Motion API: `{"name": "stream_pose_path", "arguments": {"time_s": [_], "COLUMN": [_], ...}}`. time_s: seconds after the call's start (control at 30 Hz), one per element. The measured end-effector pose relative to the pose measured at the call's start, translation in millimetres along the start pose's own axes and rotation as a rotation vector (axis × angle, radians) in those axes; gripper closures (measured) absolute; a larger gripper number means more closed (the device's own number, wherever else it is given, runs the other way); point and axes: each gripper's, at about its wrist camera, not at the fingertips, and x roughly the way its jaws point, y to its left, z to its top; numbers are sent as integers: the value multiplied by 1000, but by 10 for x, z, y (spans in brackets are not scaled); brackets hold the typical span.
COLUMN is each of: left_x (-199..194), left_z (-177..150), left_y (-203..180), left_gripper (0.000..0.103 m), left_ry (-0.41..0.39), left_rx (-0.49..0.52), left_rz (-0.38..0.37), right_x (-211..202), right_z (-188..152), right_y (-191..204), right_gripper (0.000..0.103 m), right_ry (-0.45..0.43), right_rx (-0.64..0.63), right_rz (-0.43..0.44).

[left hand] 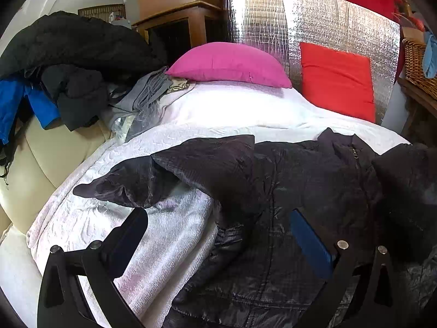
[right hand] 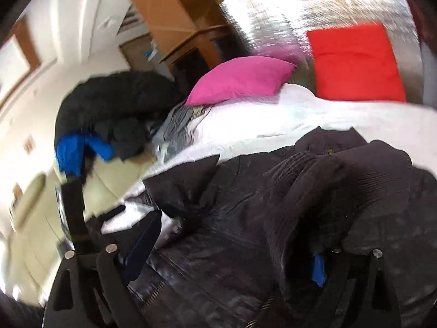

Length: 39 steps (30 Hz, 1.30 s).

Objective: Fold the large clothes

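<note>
A large black quilted jacket [left hand: 286, 191] lies spread on a white bedspread [left hand: 232, 109]. One sleeve [left hand: 131, 183] sticks out to the left. My left gripper [left hand: 218, 232] is open just above the jacket's lower left part, holding nothing. In the right wrist view, which is blurred, my right gripper [right hand: 232, 246] hangs over the same jacket [right hand: 218, 232]. Its jaws stand wide apart, and the jacket's ribbed black cuff [right hand: 327, 191] is draped over the right finger [right hand: 318, 270]. I cannot tell whether it is gripped.
A pink pillow [left hand: 229, 64] and a red pillow [left hand: 338, 82] lie at the bed's far end against a silver foil panel [left hand: 300, 22]. A pile of dark, grey and blue clothes [left hand: 68, 68] fills the left side. A wicker basket [left hand: 418, 65] stands on the right.
</note>
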Motion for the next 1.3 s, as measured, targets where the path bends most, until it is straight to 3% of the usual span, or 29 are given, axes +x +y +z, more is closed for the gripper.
{"name": "stream_pose_path", "arguments": {"time_s": [0.2, 0.3, 0.47, 0.6, 0.77, 0.9, 0.97, 1.03, 1.13, 1.2, 1.3], "left_x": [20, 4, -21, -22, 77, 104, 94, 108, 197, 238, 243], "left_z": [2, -11, -19, -1, -14, -14, -14, -17, -15, -5, 8], "left_y": [53, 106, 238, 370, 519, 552, 528, 497, 407, 324, 120], "left_gripper": [0, 0, 0, 0, 0, 0, 0, 0, 0, 0, 0], "left_ry": [0, -21, -56, -68, -37, -23, -24, -13, 45, 77, 96], "left_rx": [-7, 2, 24, 20, 13, -3, 1, 4, -9, -20, -15], "left_rz": [21, 53, 99, 121, 141, 136, 132, 116, 46, -4, -79], "right_x": [242, 440, 736, 867, 995, 992, 931, 838, 637, 490, 295], "right_z": [-94, -153, -331, -386, -601, -662, -629, -554, -465, -494, -677], "right_y": [-78, -166, -398, -167, 239, 128, 47, -127, -565, -984, -1492], "right_gripper": [5, 5, 5, 5, 5, 5, 5, 5, 5, 5, 5], "right_ry": [109, 174, 293, 331, 405, 461, 470, 499, 478, 416, 312], "right_rx": [68, 86, 170, 23, -358, -386, -326, -155, 209, 498, 829], "right_rz": [108, 30, 16, -60, -250, -303, -251, -121, 107, 283, 444]}}
